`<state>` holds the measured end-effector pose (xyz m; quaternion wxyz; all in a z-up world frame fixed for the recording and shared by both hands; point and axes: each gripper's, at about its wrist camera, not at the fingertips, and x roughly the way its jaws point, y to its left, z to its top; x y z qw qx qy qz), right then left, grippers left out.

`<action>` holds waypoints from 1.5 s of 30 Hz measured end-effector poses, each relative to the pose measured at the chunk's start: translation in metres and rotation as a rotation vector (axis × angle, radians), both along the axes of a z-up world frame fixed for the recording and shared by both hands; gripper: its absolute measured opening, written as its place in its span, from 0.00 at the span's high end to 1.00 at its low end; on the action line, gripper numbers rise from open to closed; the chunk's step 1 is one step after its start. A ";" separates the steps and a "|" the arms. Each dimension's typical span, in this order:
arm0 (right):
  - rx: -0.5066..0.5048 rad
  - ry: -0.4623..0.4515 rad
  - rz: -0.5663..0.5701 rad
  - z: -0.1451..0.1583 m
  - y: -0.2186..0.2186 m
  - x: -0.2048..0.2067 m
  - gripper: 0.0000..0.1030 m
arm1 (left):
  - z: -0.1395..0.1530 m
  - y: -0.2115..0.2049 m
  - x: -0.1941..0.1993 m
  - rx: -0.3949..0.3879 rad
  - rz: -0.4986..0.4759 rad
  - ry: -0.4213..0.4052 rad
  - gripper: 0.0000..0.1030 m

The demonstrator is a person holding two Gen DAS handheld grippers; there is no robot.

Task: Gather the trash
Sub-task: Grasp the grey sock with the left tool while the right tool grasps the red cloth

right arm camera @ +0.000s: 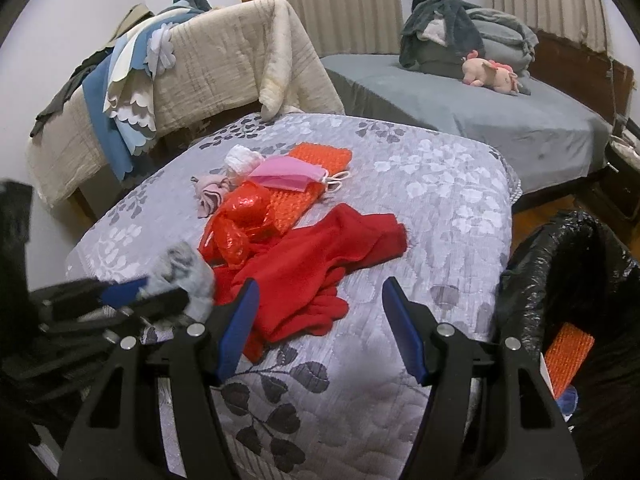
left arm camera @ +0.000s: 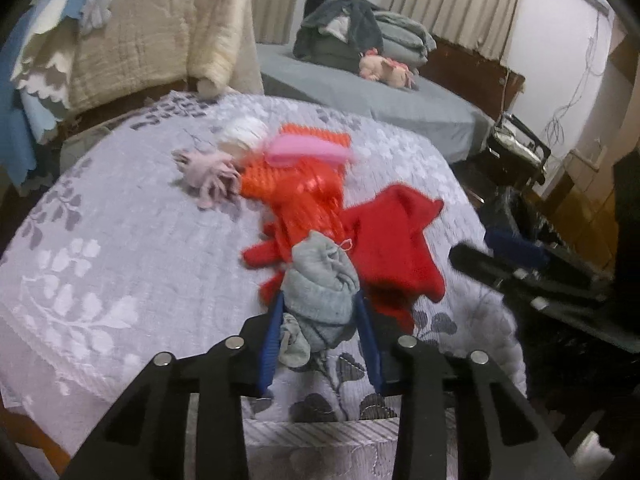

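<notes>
My left gripper (left arm camera: pixel 320 308) is shut on a grey crumpled sock (left arm camera: pixel 322 294) and holds it just above the quilted table top (left arm camera: pixel 120 248); it shows blurred at the left of the right wrist view (right arm camera: pixel 184 276). My right gripper (right arm camera: pixel 318 300) is open and empty above a red cloth (right arm camera: pixel 316 264). Behind lie a red plastic bag (right arm camera: pixel 240 220), an orange woven piece (right arm camera: pixel 316 176), a pink face mask (right arm camera: pixel 292 174), a white wad (right arm camera: pixel 242 160) and a pale pink rag (right arm camera: pixel 210 194). A black-lined trash bin (right arm camera: pixel 560 280) stands at the right.
The bin holds an orange woven piece (right arm camera: pixel 568 356). A chair draped with beige and blue cloths (right arm camera: pixel 208 64) stands behind the table. A grey bed (right arm camera: pixel 480 108) with a pink plush toy (right arm camera: pixel 492 72) and folded bedding lies at the back right.
</notes>
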<state>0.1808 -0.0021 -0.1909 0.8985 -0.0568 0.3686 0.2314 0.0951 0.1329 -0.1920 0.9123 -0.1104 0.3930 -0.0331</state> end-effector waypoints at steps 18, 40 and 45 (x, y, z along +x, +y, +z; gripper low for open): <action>-0.026 0.062 0.028 -0.031 0.041 0.015 0.66 | 0.012 0.050 0.002 0.078 0.112 -0.032 0.66; 0.056 -0.042 0.092 0.042 0.023 -0.007 0.97 | 0.046 0.032 0.002 0.068 0.088 -0.104 0.66; 0.074 -0.073 0.084 0.060 0.014 -0.012 0.97 | 0.058 0.024 0.001 0.068 0.075 -0.123 0.66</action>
